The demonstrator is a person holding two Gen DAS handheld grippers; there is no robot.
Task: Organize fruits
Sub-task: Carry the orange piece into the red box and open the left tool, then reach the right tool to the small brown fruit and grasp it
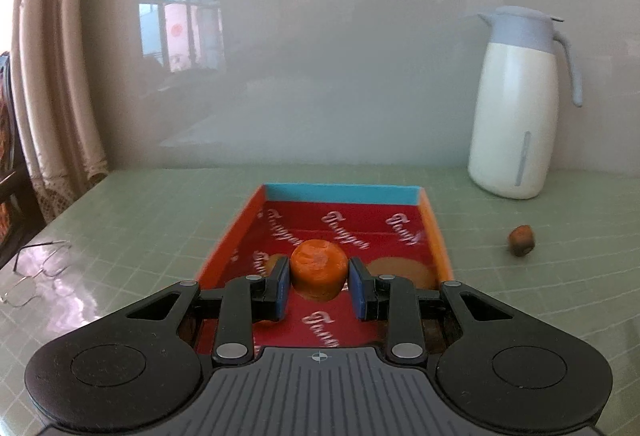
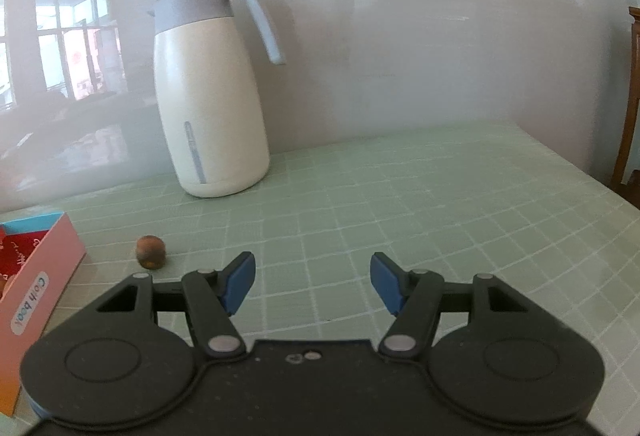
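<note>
**Orange fruit between the left jaws, above the box**

The left gripper (image 1: 319,282) brackets the orange fruit (image 1: 319,268) over the red box (image 1: 344,193); jaws close beside it, contact unclear. It probably handles light, firm, smooth: grip its flanks. Right gripper (image 2: 312,282) jaws apart, empty. A brown fruit (image 2: 151,251) lies on open tabletop (image 2: 440,204), near the jug (image 2: 210,96).

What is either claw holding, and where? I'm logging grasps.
The left claw appears to grip the orange fruit by its sides, over the box. The right claw holds nothing.

Green gridded table (image 2: 400,196); on it: open red box (image 1: 436,236); white jug (image 2: 208,96); small brown fruit (image 2: 151,251); eyeglasses (image 1: 36,272)
</note>
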